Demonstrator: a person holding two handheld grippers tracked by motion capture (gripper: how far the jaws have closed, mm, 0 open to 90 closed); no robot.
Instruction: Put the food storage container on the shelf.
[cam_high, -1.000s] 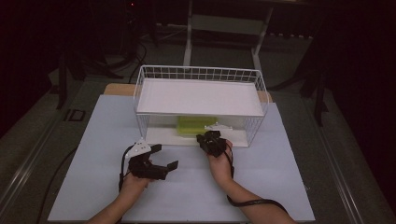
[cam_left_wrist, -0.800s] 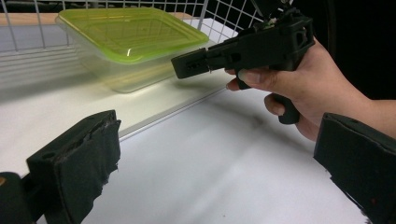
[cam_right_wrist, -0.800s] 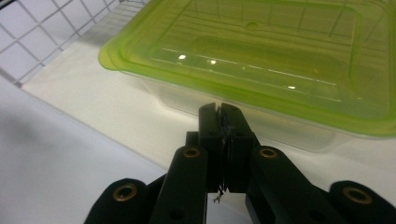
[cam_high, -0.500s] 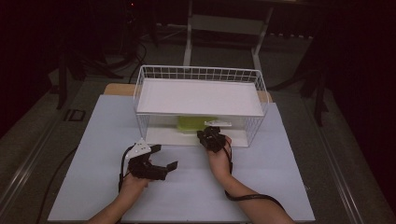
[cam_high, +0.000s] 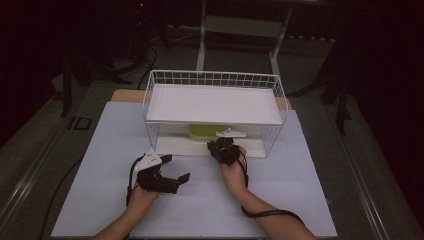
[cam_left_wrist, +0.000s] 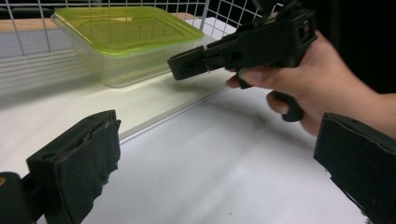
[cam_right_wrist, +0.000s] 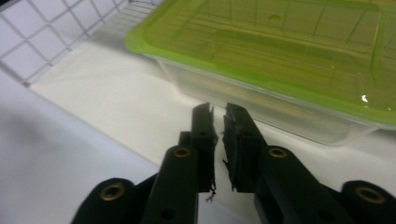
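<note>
Since the earlier frame, my right gripper (cam_high: 223, 148) has advanced slightly toward the wire rack (cam_high: 214, 79), jaws nearly closed, empty. Left gripper (cam_high: 172, 172) rests released at lower left. Green-lidded container (cam_high: 204, 132) sits at frame centre under the shelf.

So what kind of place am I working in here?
Likely a lab or studio recording bench: a white-covered table in a dark room, metal stand legs behind, and a staged wire rack over a green-lidded container.

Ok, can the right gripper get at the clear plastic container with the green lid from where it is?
Probably yes. The right gripper points at the clear plastic container with the green lid through the white wire rack's open front, with nothing between. Its jaws are nearly closed, so they would need opening first.
</note>
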